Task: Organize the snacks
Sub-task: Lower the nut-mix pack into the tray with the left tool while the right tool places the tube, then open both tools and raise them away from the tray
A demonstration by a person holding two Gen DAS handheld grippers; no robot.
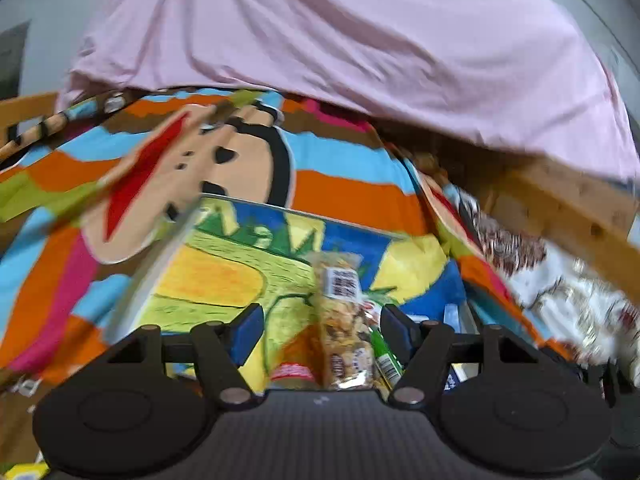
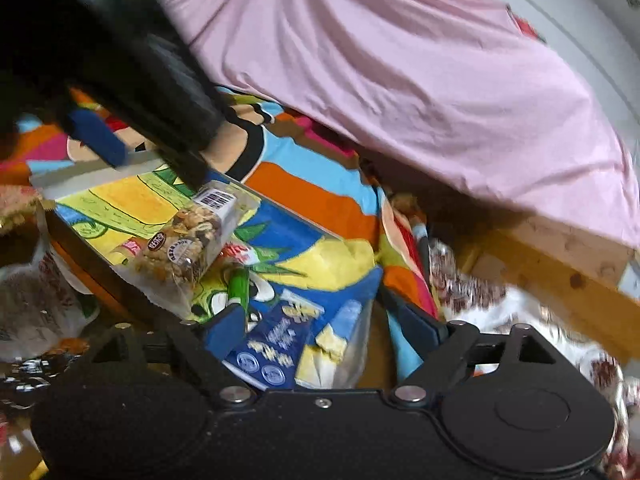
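Left wrist view. Left tongs (image 1: 322,322): one pair, blue pads spread, released; nothing pressed between them. One clear nut-mix packet (image 1: 343,320) lies between the pads without touching either, barcode label facing up, resting lengthwise inside the bright cartoon-printed bag (image 1: 240,264). It appears to have been set down there as a sorted item. One green wrapper (image 1: 382,350) sits just beside the packet on its right. Striped cartoon blanket (image 1: 340,160): one, spread beneath the bag. Pink sheet (image 1: 360,40): one, draped behind.

Right wrist view. Right tongs (image 2: 320,326): one pair, pads wide apart, released and gripping nothing. One blue snack pack (image 2: 276,344) with a clear window showing pale yellow pieces lies between the pads, inside the same bag; whether a pad brushes it I cannot tell. Nut-mix packet: upper left of the blue pack, tilted against the bag's side. Left tongs hover above it, blurred. Wooden bed frame (image 2: 560,276): one, at right. Snacks counted in the bag: three, judged gathered there for sorting.
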